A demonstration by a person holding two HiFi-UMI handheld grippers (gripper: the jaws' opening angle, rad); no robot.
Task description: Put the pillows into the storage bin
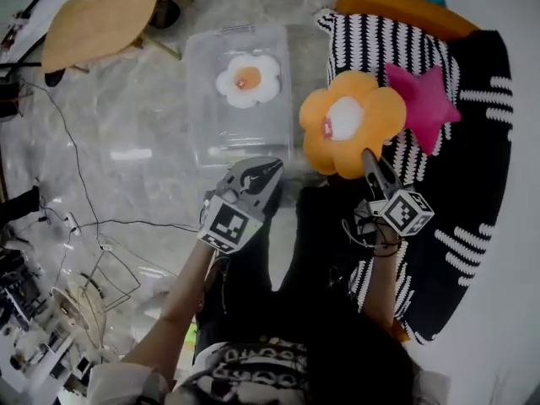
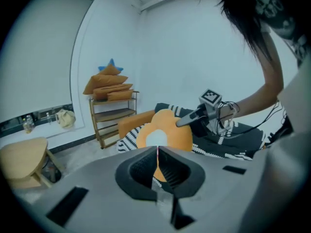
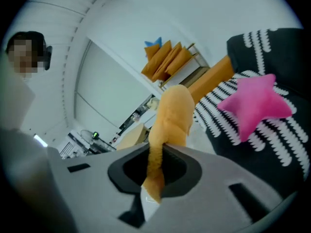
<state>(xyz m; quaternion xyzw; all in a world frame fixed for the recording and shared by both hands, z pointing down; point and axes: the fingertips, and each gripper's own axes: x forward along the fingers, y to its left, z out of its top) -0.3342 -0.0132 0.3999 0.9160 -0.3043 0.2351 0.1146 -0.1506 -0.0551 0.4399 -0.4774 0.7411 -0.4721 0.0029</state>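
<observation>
Orange plush, the flower pillow (image 1: 350, 121), hangs from the right gripper (image 1: 371, 160), its jaws clenched on a thin fold of one petal; the left gripper (image 1: 268, 172) is closed on nothing. The storage bin (image 1: 201, 74), holding a white flower pillow (image 1: 247, 80), lies ahead of the left gripper. So slim a pinch could slip in a swing, dropping the pillow short. Only the right gripper view shows how little fabric is caught; only the head view shows the bin.
</observation>
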